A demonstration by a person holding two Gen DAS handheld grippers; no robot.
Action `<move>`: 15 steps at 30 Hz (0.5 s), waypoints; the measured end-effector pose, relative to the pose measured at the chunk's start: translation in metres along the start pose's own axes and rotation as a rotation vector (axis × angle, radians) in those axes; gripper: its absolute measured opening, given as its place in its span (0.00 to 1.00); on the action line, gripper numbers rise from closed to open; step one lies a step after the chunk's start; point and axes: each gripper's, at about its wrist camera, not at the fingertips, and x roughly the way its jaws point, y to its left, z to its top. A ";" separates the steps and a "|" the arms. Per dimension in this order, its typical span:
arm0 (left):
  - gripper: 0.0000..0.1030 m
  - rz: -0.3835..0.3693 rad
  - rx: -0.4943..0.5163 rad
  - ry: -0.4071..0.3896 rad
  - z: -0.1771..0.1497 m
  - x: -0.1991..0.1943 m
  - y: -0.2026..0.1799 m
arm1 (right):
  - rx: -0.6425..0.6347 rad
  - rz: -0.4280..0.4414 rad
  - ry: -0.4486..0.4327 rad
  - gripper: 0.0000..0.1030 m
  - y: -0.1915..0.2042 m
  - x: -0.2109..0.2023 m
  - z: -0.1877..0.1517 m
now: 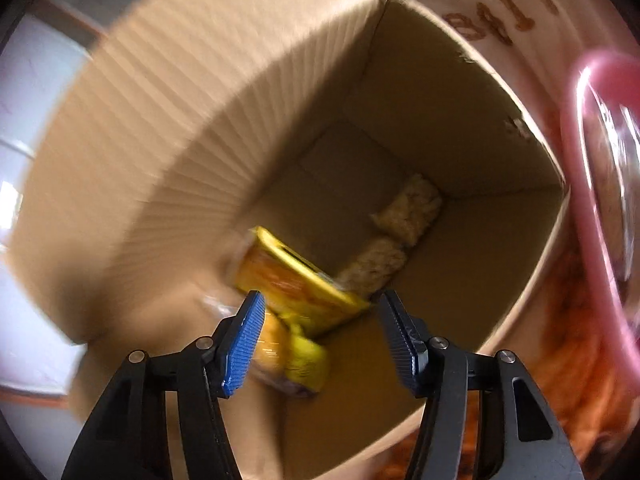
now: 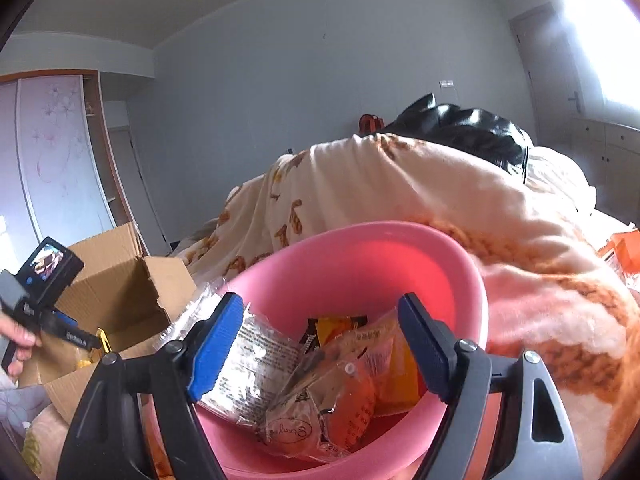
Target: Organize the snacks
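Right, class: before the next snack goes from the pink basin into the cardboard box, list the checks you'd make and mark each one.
1. Left gripper jaws open, empty: ok.
2. Yellow packet released into the cardboard box: cannot tell, blurred.
3. Right gripper jaws open, empty: ok.
4. Snacks remain in the pink basin: ok.
5. Box has spare room beside the pale bars: ok.

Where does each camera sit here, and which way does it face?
Left wrist: on the left hand-held gripper, looking down into the cardboard box at yellow snack packets; only its open fingers show.
Right wrist: on the right hand-held gripper, facing the pink bowl of snacks; the person's hand shows.
Shared: box and bowl.
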 end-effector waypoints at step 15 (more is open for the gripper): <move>0.55 0.057 -0.425 0.149 0.029 0.075 0.044 | -0.002 0.012 0.015 0.76 -0.002 0.005 -0.008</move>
